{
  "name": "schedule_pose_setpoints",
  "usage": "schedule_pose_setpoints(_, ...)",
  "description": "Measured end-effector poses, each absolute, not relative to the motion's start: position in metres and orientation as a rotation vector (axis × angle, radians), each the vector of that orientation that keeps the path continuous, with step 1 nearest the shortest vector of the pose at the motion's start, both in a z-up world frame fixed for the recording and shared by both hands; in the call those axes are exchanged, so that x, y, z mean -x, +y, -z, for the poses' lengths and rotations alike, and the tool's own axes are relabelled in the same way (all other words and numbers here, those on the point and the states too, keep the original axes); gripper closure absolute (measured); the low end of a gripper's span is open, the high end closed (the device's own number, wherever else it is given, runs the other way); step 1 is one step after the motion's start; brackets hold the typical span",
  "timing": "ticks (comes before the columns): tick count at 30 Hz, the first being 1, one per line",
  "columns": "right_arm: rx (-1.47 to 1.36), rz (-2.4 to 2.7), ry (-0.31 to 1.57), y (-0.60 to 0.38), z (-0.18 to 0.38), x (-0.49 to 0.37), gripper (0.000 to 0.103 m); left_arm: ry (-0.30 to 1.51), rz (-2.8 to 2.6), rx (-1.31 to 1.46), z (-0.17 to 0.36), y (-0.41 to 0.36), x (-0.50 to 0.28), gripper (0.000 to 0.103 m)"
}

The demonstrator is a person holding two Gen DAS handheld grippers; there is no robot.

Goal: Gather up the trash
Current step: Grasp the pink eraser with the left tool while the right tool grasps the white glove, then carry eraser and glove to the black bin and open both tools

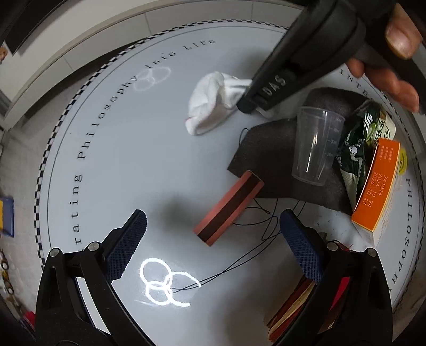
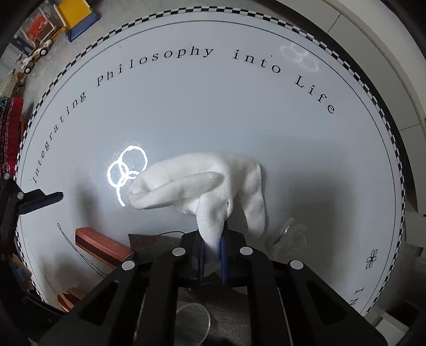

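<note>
A white cloth glove (image 2: 202, 175) lies on the round white table (image 2: 213, 106). My right gripper (image 2: 213, 247) points straight down and is shut on one fold of the glove. In the left wrist view the glove (image 1: 210, 106) lies at the far middle, with the right gripper (image 1: 246, 105) on its right edge and a person's hand above it. My left gripper (image 1: 213, 215) is open over a red and black block (image 1: 229, 207), with nothing between its fingers. A loose black thread (image 1: 253, 255) trails beside the block.
A clear measuring cup (image 1: 314, 149) stands on a dark felt cloth (image 1: 261, 151). A green wrapper (image 1: 356, 149) and an orange box (image 1: 378, 186) lie at the right. Red packets (image 1: 293, 306) lie near the table's edge. Toys and a yellow box (image 2: 74, 13) are on the floor.
</note>
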State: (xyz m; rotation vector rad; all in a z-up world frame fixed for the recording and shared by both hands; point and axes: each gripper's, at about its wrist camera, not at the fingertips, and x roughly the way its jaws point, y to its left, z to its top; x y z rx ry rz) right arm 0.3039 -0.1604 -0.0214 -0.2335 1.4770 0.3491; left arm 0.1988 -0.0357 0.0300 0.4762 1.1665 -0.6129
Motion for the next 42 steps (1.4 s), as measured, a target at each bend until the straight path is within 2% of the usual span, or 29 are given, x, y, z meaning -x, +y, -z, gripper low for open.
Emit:
schedule_pose_setpoints(3, 0.173, -0.363, 1.453, -0.171, 0.014, -0.299, 0.093, 1.188, 0.606, -0.498, -0.021, -0.041, -0.206, 0.006)
schedule_pose_setpoints(4, 0.166, -0.364, 1.446, -0.177, 0.012, -0.297, 0.093, 1.200, 0.600, -0.486, -0.018, -0.040, -0.208, 0.013)
schedule_pose_setpoints(5, 0.161, -0.365, 1.440, -0.180, 0.010, -0.297, 0.093, 1.216, 0.589, -0.478, -0.014, -0.041, -0.209, 0.028)
schedule_pose_setpoints(6, 0.155, -0.368, 1.435, -0.183, 0.006, -0.300, 0.093, 1.217, 0.585, -0.459, -0.014, -0.040, -0.210, 0.030)
schedule_pose_setpoints(7, 0.144, -0.371, 1.429, -0.186, 0.004, -0.298, 0.093, 1.210, 0.574, -0.453, -0.013, -0.040, -0.211, 0.040)
schedule_pose_setpoints(9, 0.133, -0.368, 1.418, -0.190, -0.001, -0.295, 0.093, 1.211, 0.572, -0.424, -0.015, -0.041, -0.206, 0.052)
schedule_pose_setpoints(12, 0.112, -0.368, 1.396, -0.199, -0.007, -0.292, 0.093, 1.217, 0.511, -0.382, -0.015, -0.042, -0.202, 0.057)
schedule_pose_setpoints(13, 0.107, -0.369, 1.387, -0.199, -0.009, -0.295, 0.093, 1.221, 0.486, -0.365, -0.016, -0.041, -0.201, 0.064)
schedule_pose_setpoints(14, 0.104, -0.368, 1.378, -0.195, -0.018, -0.290, 0.093, 1.222, 0.449, -0.345, -0.016, -0.039, -0.202, 0.077)
schedule_pose_setpoints(16, 0.094, -0.367, 1.364, -0.198, -0.029, -0.285, 0.093, 1.224, 0.360, -0.283, -0.018, -0.029, -0.206, 0.084)
schedule_pose_setpoints(21, 0.083, -0.369, 1.327, -0.216, -0.060, -0.269, 0.093, 1.207, 0.336, -0.142, -0.035, -0.006, -0.203, 0.084)
schedule_pose_setpoints(30, 0.078, -0.389, 1.270, -0.185, -0.106, -0.231, 0.093, 1.123, 0.306, -0.095, -0.083, 0.033, -0.160, 0.084)
schedule_pose_setpoints(42, 0.150, -0.526, 1.223, -0.088, -0.131, -0.145, 0.093, 1.051, 0.180, -0.051, -0.130, 0.129, -0.049, 0.084)
